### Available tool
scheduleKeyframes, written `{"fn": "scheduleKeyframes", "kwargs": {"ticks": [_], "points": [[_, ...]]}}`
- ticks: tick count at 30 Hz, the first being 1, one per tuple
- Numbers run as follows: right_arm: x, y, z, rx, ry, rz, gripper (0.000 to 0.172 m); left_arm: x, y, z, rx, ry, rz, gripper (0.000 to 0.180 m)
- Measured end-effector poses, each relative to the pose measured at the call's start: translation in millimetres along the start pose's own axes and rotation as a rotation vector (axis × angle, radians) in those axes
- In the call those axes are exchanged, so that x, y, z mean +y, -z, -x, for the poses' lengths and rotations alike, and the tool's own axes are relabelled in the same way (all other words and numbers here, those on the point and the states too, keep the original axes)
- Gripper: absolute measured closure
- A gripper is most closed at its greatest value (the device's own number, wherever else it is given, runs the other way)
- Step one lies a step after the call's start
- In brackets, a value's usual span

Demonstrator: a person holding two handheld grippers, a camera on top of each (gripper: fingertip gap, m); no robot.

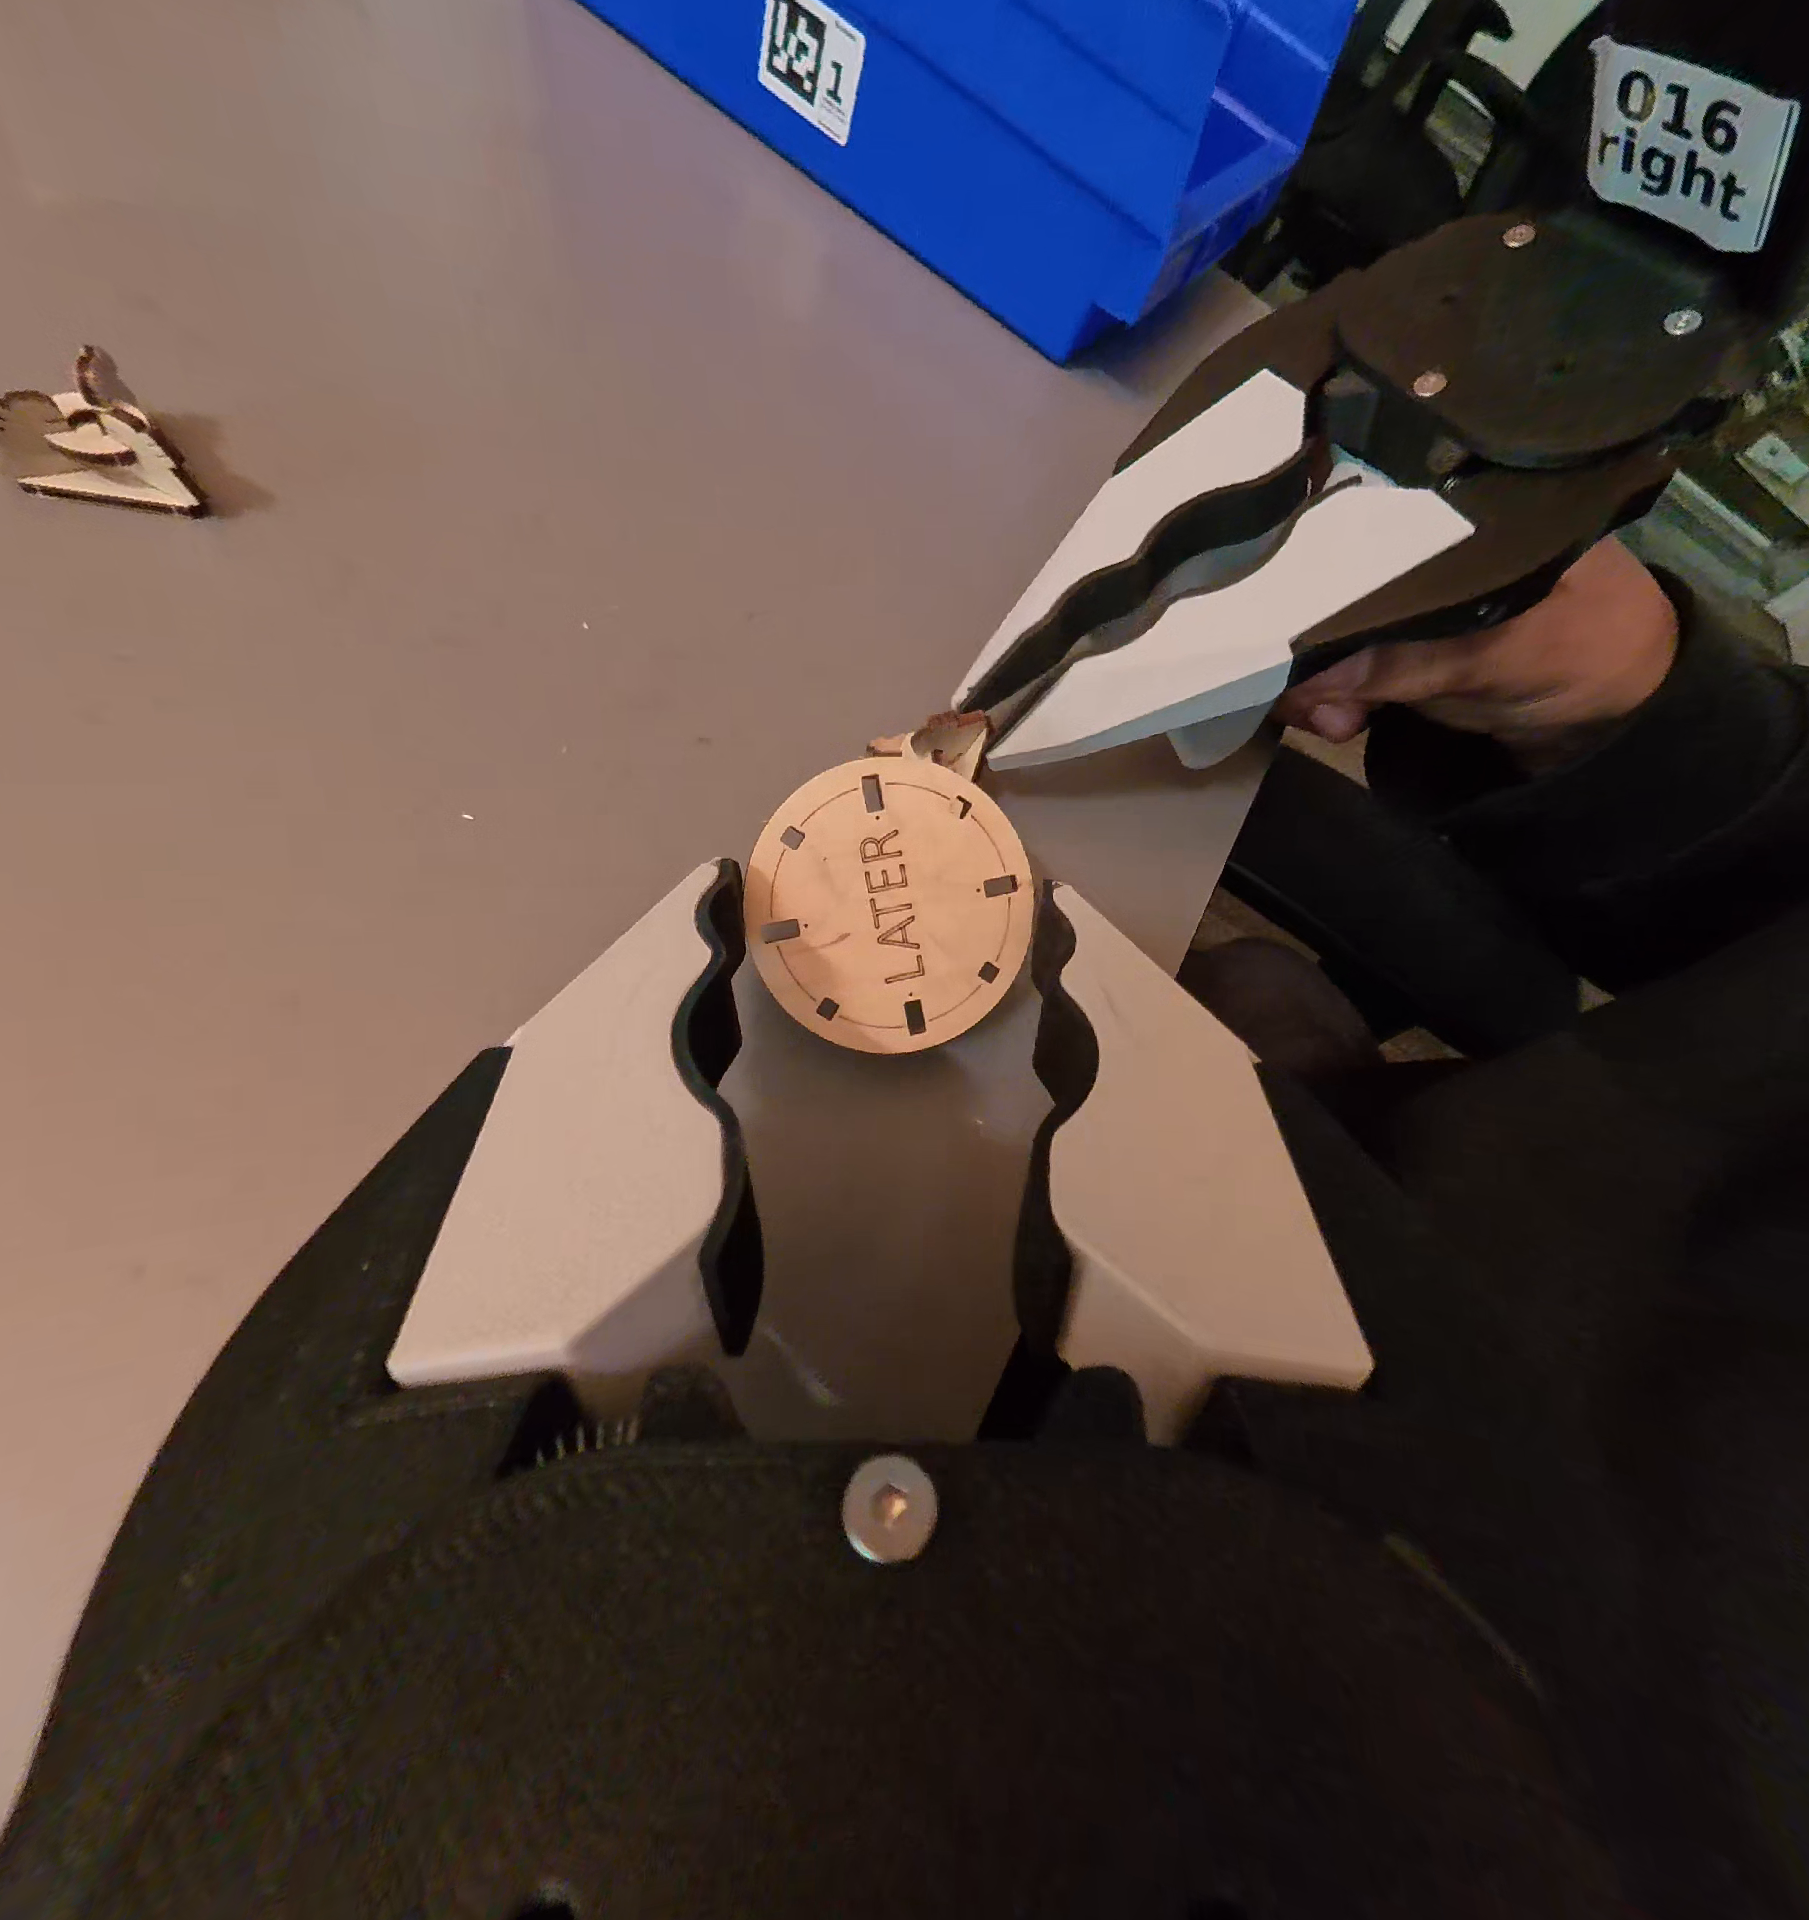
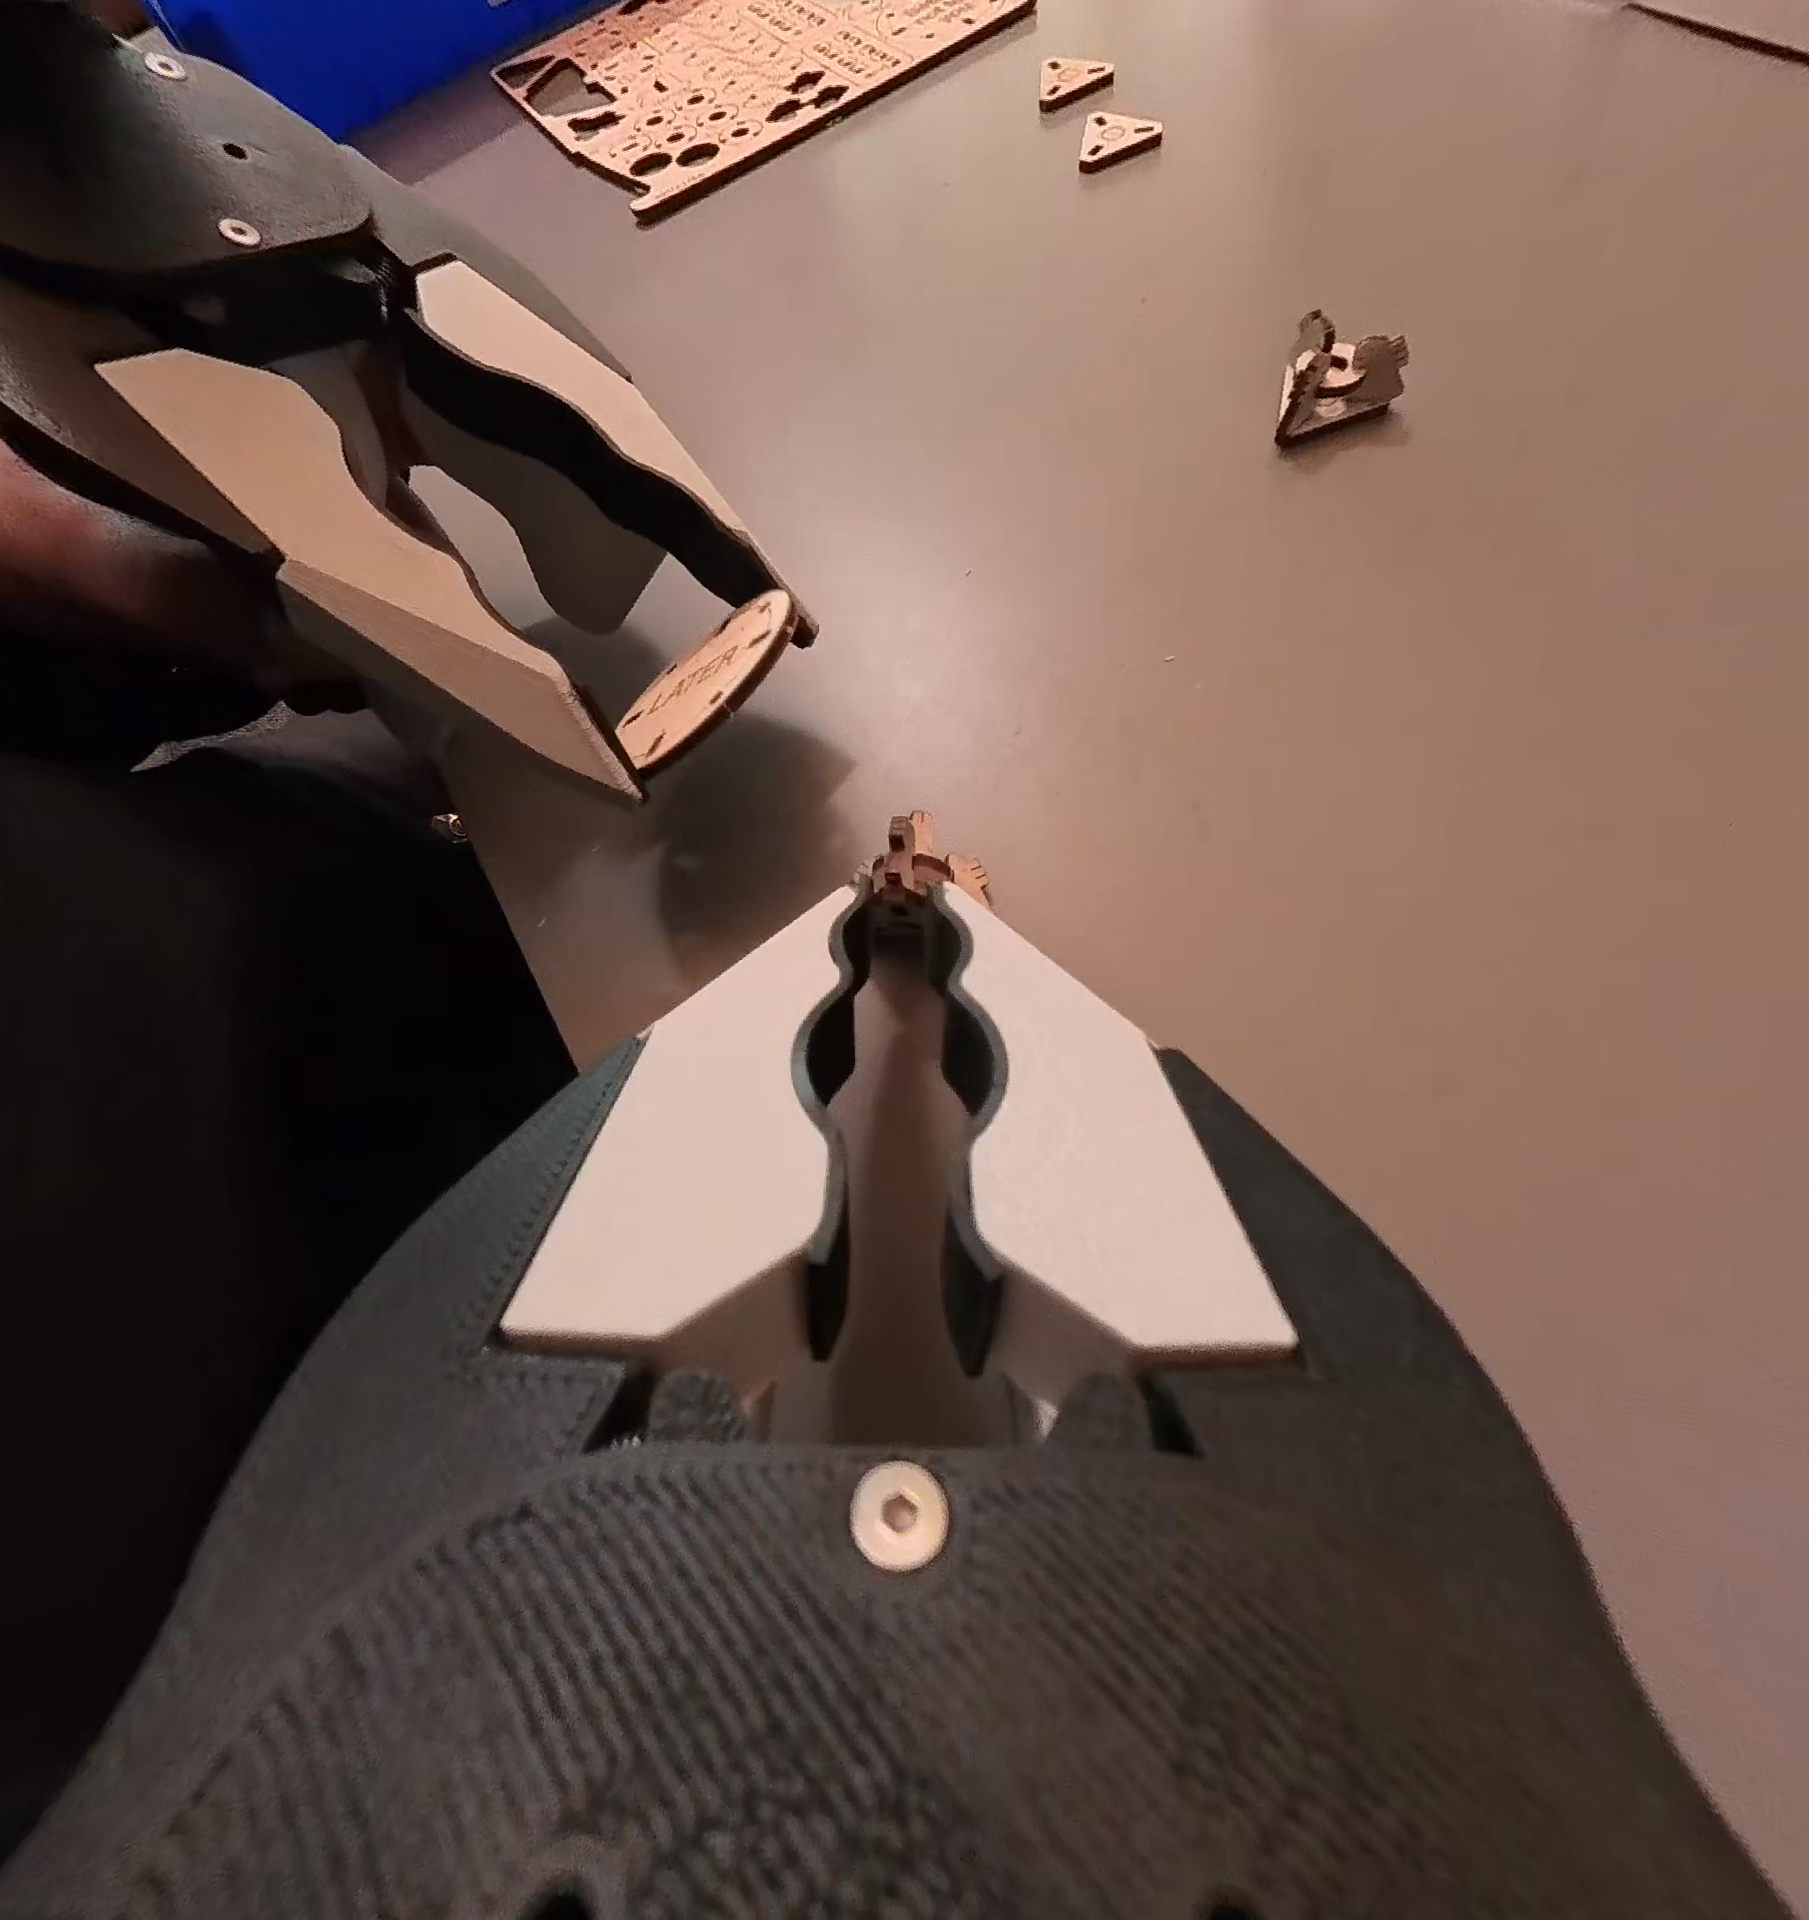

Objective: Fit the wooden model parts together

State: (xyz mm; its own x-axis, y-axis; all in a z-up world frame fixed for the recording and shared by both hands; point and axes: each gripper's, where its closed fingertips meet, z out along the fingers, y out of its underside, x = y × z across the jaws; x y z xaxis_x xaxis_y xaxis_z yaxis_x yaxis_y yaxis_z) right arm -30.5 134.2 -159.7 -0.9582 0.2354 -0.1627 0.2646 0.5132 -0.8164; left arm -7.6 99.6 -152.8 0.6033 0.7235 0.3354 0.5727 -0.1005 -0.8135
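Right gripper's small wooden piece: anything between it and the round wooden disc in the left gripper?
Nothing visible. The small wooden piece at the right gripper tips faces the round wooden disc held in the left gripper across bare table.

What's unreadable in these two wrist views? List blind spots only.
- Small wooden slotted piece in the right gripper: its gripped part is hidden by the fingertips in both views.
- Round wooden disc in the left gripper: underside hidden in both views.
- Blue plastic bin: cut off by the top edge, contents unseen.
- Wooden cut-out sheet: cut off at the top, details too small.
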Motion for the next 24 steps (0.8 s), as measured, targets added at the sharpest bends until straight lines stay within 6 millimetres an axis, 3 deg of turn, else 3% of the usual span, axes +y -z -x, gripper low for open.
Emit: {"fn": "scheduleKeyframes", "kwargs": {"ticks": [4,10,14,17,24], "points": [[16,-6,-6,0.061,0.067,0.106,0.149,4,-2,-2,-0.001,-0.01,0.017,0.125],[15,-6,-9,0.092,0.204,0.12,0.138,7,-4,-4,0.001,-0.023,0.03,0.125],[8,1,-11,0.06,0.519,0.107,0.126,6,-3,-7,0.026,-0.019,0.029,0.125],[1,4,-14,-0.014,0.76,0.071,0.13,6,-3,-12,0.071,-0.019,0.025,0.125],[4,-10,-5,-0.345,0.863,0.16,0.121,7,-1,-19,0.129,-0.012,0.028,0.125]]}}
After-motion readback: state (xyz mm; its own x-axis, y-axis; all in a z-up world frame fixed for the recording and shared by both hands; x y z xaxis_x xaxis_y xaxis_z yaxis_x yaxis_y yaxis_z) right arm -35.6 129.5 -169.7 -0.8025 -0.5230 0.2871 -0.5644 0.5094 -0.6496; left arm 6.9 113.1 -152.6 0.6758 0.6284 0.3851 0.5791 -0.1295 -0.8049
